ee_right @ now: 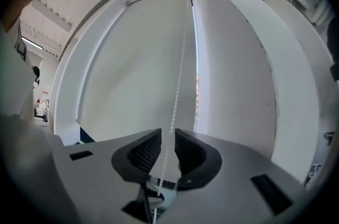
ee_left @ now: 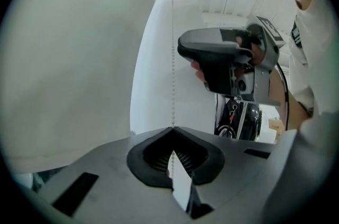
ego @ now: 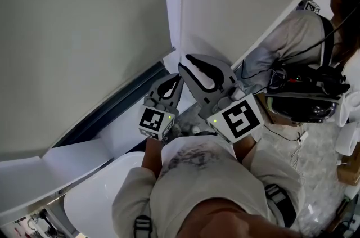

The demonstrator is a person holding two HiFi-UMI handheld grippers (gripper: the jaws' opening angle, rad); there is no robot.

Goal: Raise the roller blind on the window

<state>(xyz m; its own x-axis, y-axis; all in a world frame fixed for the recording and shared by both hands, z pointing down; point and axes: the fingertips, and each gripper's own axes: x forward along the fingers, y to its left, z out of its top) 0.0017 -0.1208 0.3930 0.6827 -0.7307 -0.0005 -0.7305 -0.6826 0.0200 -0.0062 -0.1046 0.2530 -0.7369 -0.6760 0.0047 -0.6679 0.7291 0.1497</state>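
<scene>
The left gripper (ee_left: 172, 128) is clenched on the bead chain (ee_left: 172, 74). In its own view, at lower centre, the jaw tips meet on the chain, which runs straight up from them to the top of the frame. The right gripper (ee_right: 168, 135) is released. Its jaws stand a narrow gap apart at lower centre of its view, and the chain (ee_right: 177, 96) passes through that gap; I cannot tell whether it touches the pads (ee_right: 142, 151). In the head view both grippers sit at centre, right above left, just below the chain (ego: 181, 0). The blind (ego: 84, 34) fills the upper left of that frame, drawn down over the window.
</scene>
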